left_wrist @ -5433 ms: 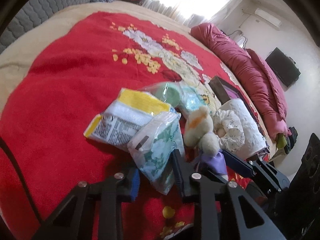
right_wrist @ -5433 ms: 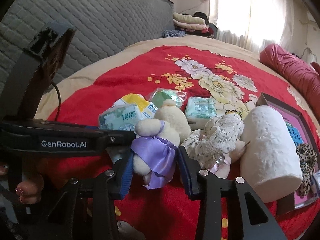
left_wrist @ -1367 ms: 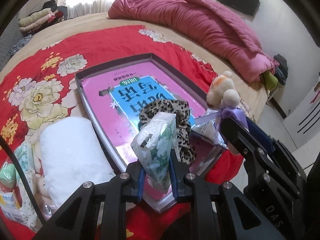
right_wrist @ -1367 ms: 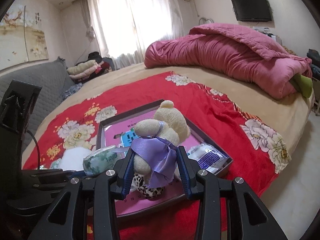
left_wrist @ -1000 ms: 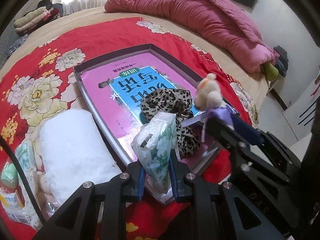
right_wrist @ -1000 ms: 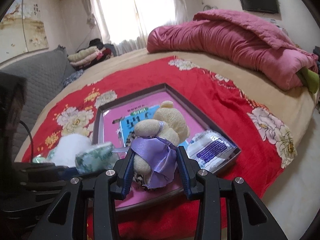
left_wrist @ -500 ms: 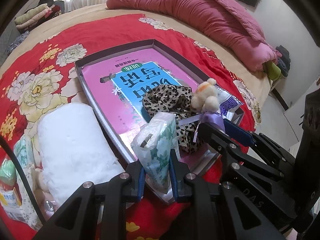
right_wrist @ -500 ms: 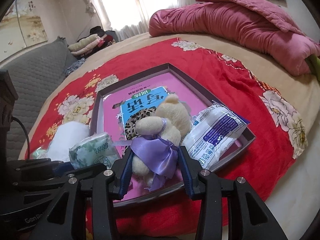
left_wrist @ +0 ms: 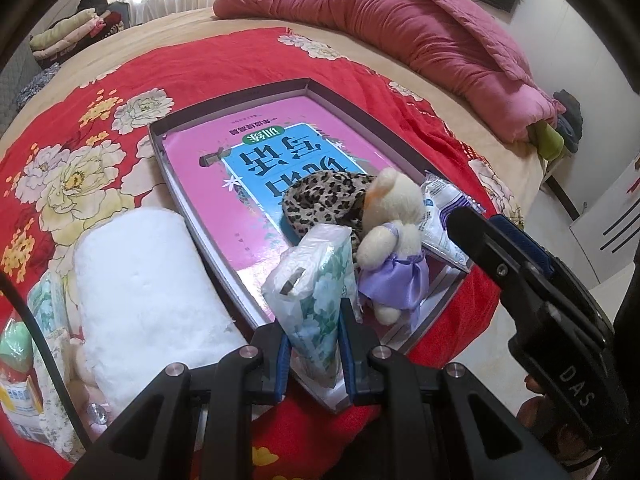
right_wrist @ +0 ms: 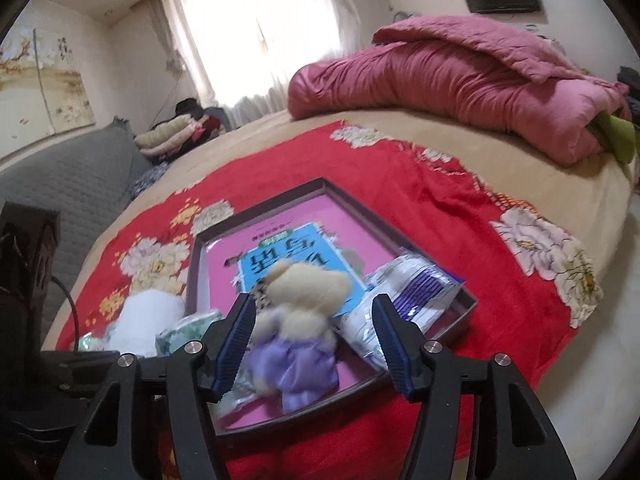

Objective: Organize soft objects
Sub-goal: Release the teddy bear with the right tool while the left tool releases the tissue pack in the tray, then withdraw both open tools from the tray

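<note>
The right tongs [right_wrist: 314,334] are opening, pads clear of the teddy bear [right_wrist: 304,312] in the tray [right_wrist: 466,312]; the left tongs [left_wrist: 313,342] stay clamped on a tissue pack [left_wrist: 318,280].

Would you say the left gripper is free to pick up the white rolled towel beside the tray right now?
Probably not: the left gripper is shut on the tissue pack, though nothing blocks the white rolled towel.

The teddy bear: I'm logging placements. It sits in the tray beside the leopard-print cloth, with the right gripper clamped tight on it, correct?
Not quite. The teddy bear does sit in the tray beside the leopard-print cloth, but the right gripper is not clamped on it: the right wrist view shows its jaws opening, pads clear of the bear between them.
</note>
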Motion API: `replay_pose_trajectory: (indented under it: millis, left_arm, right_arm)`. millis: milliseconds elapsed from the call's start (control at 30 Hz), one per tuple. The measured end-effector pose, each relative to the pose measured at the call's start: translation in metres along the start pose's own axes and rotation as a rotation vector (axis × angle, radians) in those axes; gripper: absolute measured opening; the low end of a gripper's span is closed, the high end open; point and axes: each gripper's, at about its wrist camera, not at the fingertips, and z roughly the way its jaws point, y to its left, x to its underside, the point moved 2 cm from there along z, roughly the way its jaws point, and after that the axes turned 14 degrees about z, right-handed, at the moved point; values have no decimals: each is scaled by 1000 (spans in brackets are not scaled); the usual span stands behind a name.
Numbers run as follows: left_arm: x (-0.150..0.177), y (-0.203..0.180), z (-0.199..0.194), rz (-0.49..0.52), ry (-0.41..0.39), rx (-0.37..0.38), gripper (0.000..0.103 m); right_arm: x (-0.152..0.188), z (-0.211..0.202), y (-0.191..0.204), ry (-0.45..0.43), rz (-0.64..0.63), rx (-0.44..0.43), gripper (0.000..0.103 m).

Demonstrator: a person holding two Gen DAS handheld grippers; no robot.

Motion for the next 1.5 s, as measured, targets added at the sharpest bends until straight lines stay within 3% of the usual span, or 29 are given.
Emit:
replay_pose_trajectory:
  millis: [433, 633, 900, 1067, 1500]
  left_arm:
    - [-12, -19, 12, 63, 45, 36, 22]
    - [-12, -13, 15, 35, 66, 14, 30]
    - [-8, -18, 14, 78, 78, -11, 44]
    - [-6, -24, 11, 97, 72, 3, 48]
    - [10, -6, -14, 18, 10, -13, 48]
  right_arm:
    - [-2, 4, -9, 8, 42, 25, 66]
    - [-1, 5, -8, 10, 46, 26, 66]
    - [-1, 7, -11, 14, 58, 29, 66]
    - [-3, 8, -13, 17, 59, 29, 70]
    - [-4, 6, -12, 14, 54, 35, 71]
